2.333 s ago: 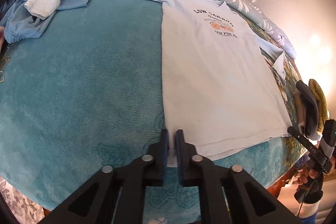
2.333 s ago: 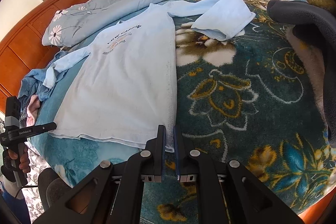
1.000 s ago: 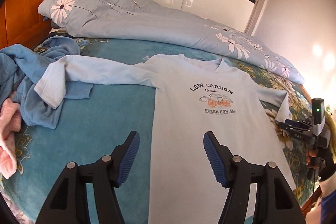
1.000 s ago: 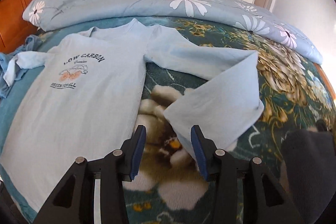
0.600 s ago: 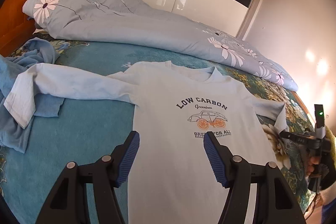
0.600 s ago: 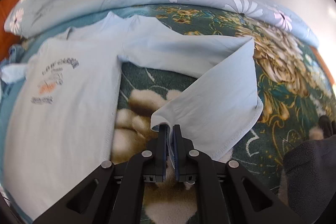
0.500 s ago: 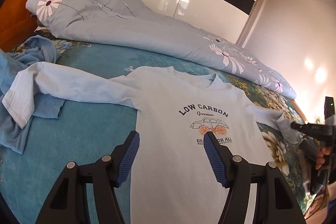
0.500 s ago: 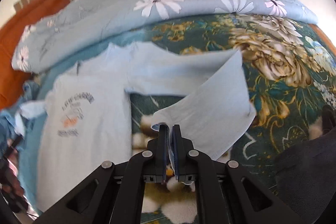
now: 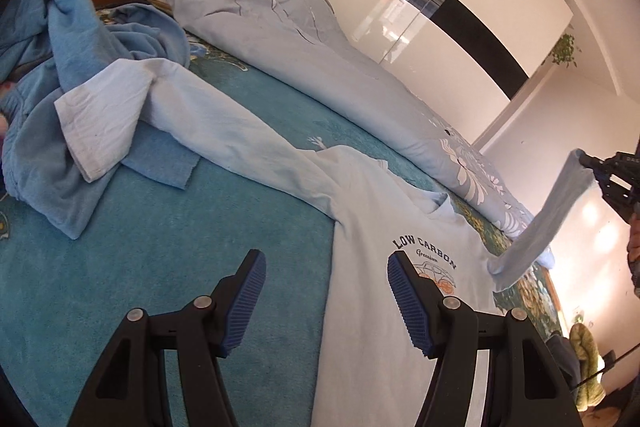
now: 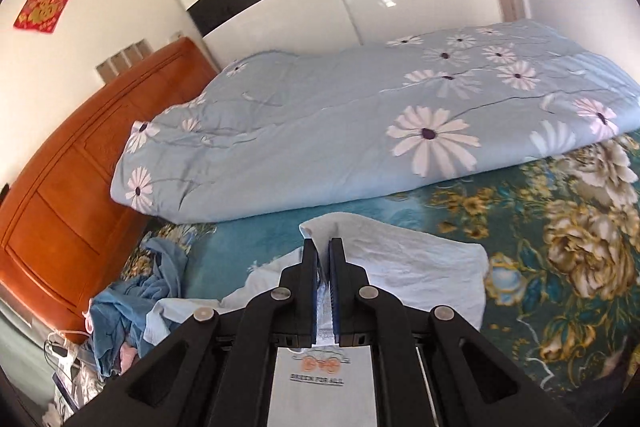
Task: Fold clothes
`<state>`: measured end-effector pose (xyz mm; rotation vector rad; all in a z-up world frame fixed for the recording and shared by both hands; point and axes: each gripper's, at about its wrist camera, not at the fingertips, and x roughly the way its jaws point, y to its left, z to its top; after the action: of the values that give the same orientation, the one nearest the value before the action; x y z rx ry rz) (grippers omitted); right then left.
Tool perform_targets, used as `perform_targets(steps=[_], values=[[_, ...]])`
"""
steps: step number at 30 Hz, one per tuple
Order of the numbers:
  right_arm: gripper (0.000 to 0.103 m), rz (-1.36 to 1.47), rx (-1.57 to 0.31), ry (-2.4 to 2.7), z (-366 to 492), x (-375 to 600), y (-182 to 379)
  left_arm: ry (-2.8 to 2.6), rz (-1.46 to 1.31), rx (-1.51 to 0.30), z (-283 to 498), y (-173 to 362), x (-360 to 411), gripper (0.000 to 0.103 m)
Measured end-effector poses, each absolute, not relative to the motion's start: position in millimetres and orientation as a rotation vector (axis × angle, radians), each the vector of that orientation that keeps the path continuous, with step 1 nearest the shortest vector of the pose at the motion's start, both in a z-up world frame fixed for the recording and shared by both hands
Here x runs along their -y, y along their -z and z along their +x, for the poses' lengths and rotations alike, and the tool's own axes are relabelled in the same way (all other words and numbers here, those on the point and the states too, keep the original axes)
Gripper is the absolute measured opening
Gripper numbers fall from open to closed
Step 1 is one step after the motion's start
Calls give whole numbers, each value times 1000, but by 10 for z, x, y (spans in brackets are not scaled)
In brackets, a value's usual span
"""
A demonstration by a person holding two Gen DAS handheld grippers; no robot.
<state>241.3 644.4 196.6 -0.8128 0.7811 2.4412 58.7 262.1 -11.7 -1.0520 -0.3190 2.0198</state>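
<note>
A pale blue long-sleeve shirt printed "LOW CARBON" lies face up on the bed. Its left sleeve stretches out to the left, cuff folded over. My left gripper is open and empty, hovering above the shirt's left side. My right gripper is shut on the right sleeve's cuff and holds it lifted high above the shirt. In the left wrist view the raised sleeve hangs taut from the right gripper at the far right.
A teal floral blanket covers the bed. A rolled daisy-print duvet lies along the back. A heap of blue clothes sits at the left by the wooden headboard. White wardrobe doors stand behind.
My right gripper closed on the right sleeve cuff and has lifted it up and over toward the shirt body. My left gripper stayed open and shifted left toward the left sleeve.
</note>
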Motion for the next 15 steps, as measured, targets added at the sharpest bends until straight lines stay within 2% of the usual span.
perform_targets(steps=[3,8,11,15], values=[[5,-958,-776,-2493,1715,-6230,-1641,-2028,-1066,365,504,146,-2484,67],[5,-1211,-802,-2431,762,-5979,-675,-2019,-1107,406,397,223,-2344,67],[5,-1327,-802,-2371,403,-5857,-168,-2008,-1131,424,349,269,-2303,67],[5,-1401,-793,-2313,164,-5797,242,-2003,-1155,431,313,312,-2278,67]])
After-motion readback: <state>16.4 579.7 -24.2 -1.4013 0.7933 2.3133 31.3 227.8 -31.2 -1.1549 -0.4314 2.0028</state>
